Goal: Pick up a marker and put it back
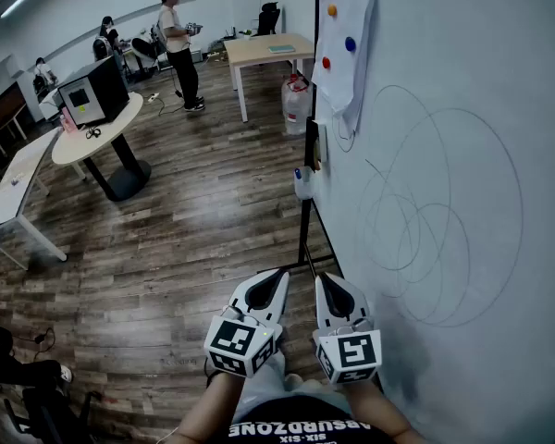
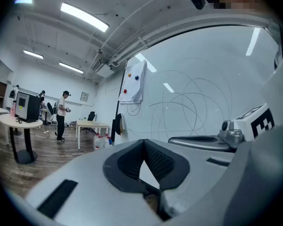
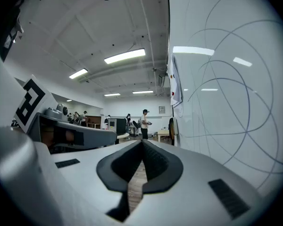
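At the far left we see a long white table (image 1: 17, 181). Next to it is a round white table (image 1: 72, 148) with a dark box (image 1: 94, 89) on top. Beyond them a person (image 1: 178, 46) stands on the wooden floor, near a pale wooden desk (image 1: 262, 51).

Clear jugs (image 1: 296, 104) with a red top sit on the floor beside the desk, at the foot of the whiteboard's edge. We cannot tell what is in them.

Nearer to us, a small pale holder (image 1: 303, 190) hangs on the left edge of the whiteboard (image 1: 481, 72). The marker (image 1: 297, 174) stands upright in it with its blue end showing above the rim. We can make out nothing else in the holder.

At the bottom of the head view we hold both grippers side by side, roughly level. They are well short of the holder. The left gripper (image 1: 277, 278) has its jaws together, the tips meeting, with nothing between them. The right gripper (image 1: 322, 283) is beside it and closer to the board. Its jaws are also closed tip to tip and grip nothing.

To the right, the whiteboard carries large overlapping circles drawn in thin line. Near its top left corner a sheet of paper (image 1: 351, 63) is pinned with orange, blue and red magnets.
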The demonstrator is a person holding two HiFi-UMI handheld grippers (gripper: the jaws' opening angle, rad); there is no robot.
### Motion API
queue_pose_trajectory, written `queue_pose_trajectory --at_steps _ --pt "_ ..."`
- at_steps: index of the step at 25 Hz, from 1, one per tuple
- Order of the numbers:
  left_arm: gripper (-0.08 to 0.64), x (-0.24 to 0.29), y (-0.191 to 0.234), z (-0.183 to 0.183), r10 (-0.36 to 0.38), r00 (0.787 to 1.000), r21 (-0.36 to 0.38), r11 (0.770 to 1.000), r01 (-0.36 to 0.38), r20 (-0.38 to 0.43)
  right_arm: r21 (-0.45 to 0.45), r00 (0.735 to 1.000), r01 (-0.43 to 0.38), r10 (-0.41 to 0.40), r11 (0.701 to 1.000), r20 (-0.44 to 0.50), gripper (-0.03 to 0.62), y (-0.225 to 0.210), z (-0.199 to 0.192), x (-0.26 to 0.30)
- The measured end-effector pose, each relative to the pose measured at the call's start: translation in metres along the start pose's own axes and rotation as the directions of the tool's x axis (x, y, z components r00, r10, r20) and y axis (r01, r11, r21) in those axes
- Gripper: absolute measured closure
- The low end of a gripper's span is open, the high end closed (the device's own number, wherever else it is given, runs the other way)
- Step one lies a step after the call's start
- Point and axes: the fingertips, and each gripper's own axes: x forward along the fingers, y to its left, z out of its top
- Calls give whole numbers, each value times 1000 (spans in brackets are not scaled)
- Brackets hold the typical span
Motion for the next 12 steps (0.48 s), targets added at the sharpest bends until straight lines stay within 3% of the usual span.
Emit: queue_pose_trajectory --at_steps 12 --pt "552 26 35 -2 -5 1000 -17 1000 5 -6 -9 1000 -19 20 1000 10 592 -8 3 45"
